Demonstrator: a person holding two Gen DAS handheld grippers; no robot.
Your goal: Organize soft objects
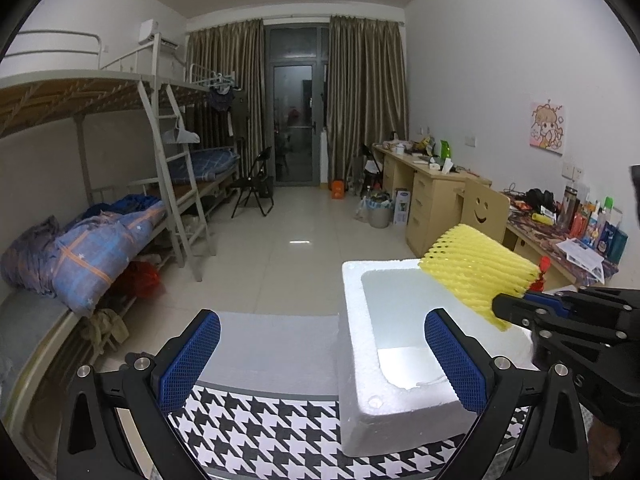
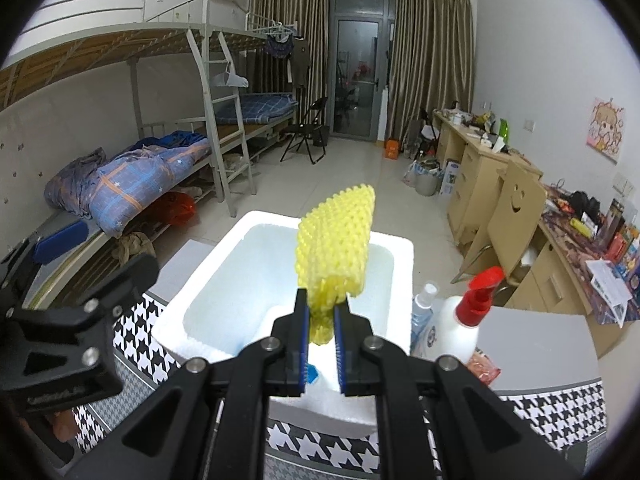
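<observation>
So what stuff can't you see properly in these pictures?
- Left wrist view: the yellow foam net covers the far right corner of the white foam box.
- Right wrist view: the right hand-held gripper hides the box's near wall and the net's bottom end.
- Spray bottle label: too blurred.

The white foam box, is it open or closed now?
Open. The foam box has no lid on top; its white inside shows, and the right gripper holds the yellow foam net above it.

Yellow foam net (image 2: pixel 336 240) above foam box (image 2: pixel 400 292)
</observation>
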